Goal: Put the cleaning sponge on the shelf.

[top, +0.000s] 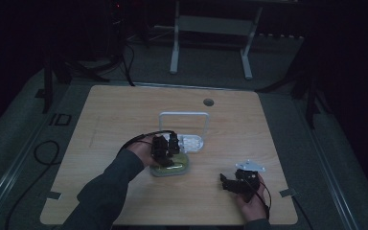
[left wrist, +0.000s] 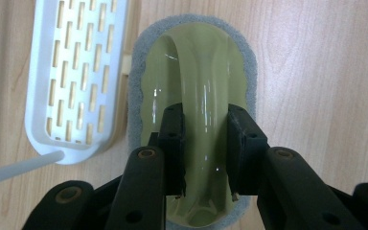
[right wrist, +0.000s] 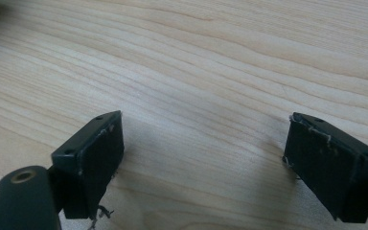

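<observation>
High view shows a wooden table [top: 124, 110] in a dim room, where the left gripper [top: 165, 149] is above a green scrubber [top: 171, 166] near the middle of the table, and a white rack [top: 184, 129] stands just behind it. The right gripper [top: 235, 183] is near the front right part of the table, well apart from the scrubber. Left gripper view looks down on the scrubber [left wrist: 196, 62], which has a shiny green arched handle [left wrist: 203, 96] and a grey sponge rim; the two black jaws are clamped on this handle, one at each side. The white slotted rack [left wrist: 72, 72] lies just beside the scrubber. Right gripper view shows the right gripper [right wrist: 203, 158] with its jaws wide apart over the bare wood, with nothing between them.
</observation>
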Action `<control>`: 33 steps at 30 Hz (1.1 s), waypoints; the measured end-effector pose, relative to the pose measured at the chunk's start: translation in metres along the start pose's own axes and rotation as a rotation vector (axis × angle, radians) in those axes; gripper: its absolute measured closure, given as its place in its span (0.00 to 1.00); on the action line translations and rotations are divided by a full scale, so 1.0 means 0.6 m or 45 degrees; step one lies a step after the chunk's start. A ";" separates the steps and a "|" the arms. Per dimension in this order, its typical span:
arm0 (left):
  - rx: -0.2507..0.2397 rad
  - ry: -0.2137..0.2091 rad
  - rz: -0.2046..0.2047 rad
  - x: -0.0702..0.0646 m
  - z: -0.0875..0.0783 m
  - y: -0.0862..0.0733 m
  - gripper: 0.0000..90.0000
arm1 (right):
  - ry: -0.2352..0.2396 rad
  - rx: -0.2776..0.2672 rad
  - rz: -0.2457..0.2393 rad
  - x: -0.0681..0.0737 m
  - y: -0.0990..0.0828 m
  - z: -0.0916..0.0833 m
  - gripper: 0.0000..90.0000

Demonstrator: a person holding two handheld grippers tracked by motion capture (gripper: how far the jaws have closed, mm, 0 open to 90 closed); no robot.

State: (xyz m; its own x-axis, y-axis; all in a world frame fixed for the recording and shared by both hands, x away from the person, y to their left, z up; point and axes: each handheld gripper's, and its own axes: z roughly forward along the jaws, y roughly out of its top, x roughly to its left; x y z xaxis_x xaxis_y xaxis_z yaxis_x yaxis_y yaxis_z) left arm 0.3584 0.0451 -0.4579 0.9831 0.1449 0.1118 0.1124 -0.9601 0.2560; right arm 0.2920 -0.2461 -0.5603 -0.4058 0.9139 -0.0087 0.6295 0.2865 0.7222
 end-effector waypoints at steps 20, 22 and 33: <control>-0.028 0.019 0.060 0.017 0.005 0.009 0.79 | 0.000 0.001 -0.001 0.000 0.000 0.000 0.15; -0.031 0.027 0.065 0.018 0.005 0.010 0.79 | 0.000 0.001 0.000 0.000 0.000 0.000 0.15; -0.028 0.031 0.071 0.024 0.007 0.011 0.79 | 0.000 0.000 -0.001 0.000 0.000 0.000 0.15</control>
State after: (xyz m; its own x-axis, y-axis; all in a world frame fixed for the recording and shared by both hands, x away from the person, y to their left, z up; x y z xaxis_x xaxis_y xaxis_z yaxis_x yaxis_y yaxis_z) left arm 0.3739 0.0398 -0.4584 0.9839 0.0974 0.1497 0.0542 -0.9615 0.2693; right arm 0.2920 -0.2462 -0.5602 -0.4063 0.9137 -0.0089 0.6294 0.2869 0.7222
